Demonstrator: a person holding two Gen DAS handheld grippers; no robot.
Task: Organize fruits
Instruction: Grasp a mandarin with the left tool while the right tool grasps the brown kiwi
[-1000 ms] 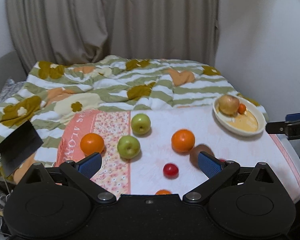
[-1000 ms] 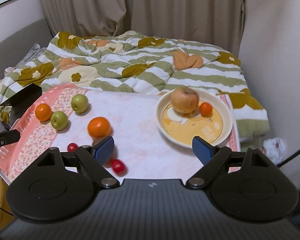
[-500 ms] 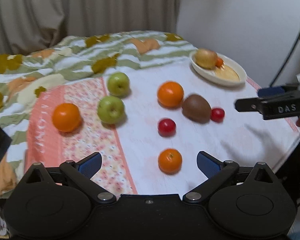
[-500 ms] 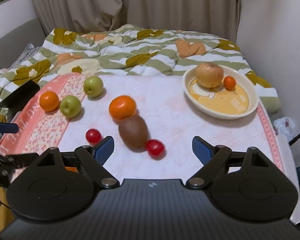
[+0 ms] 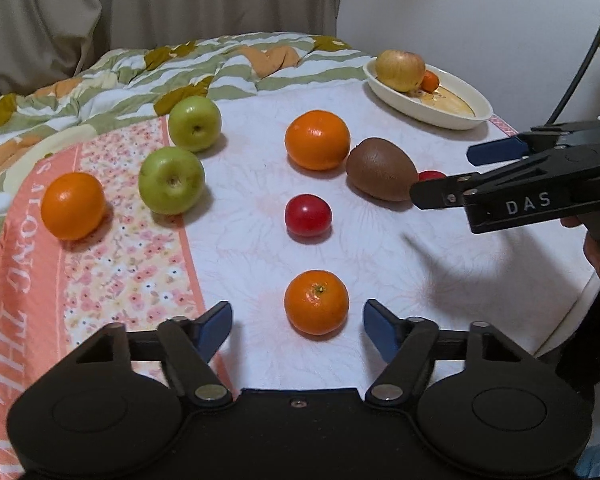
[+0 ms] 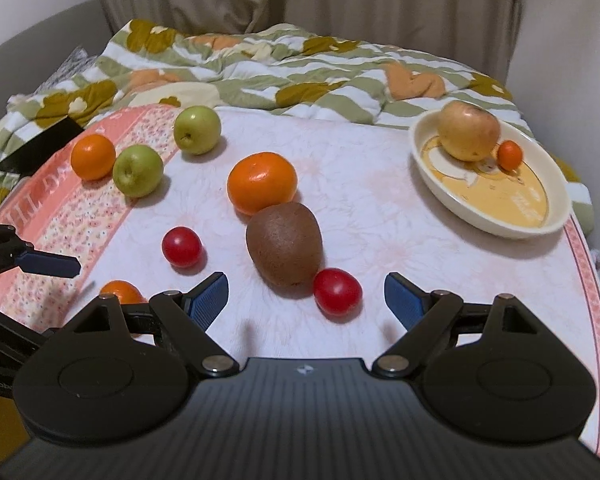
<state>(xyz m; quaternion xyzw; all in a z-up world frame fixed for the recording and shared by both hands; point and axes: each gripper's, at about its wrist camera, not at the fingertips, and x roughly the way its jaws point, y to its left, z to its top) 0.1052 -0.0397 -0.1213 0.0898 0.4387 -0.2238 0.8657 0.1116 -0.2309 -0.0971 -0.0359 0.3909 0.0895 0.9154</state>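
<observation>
Loose fruit lies on a white and pink cloth. My left gripper (image 5: 298,326) is open, its pads either side of a small orange (image 5: 316,302). My right gripper (image 6: 306,296) is open just before a red cherry tomato (image 6: 337,291) and a brown kiwi (image 6: 285,244). Behind them lie a big orange (image 6: 262,182), a second red tomato (image 6: 182,246), two green apples (image 6: 138,170) (image 6: 197,129) and another orange (image 6: 93,157). A cream bowl (image 6: 540,224) at the right holds a yellow apple (image 6: 469,136) and a tiny orange (image 6: 509,154).
A striped floral quilt (image 6: 284,76) is bunched behind the cloth, with curtains and a wall beyond. A black object (image 6: 36,148) lies at the cloth's left edge. The cloth's edge drops off at the right. The right gripper shows in the left wrist view (image 5: 500,172).
Both grippers have moved down and closer to the fruit. The small orange now sits between the left pads; the kiwi and tomato now lie close before the right gripper.
</observation>
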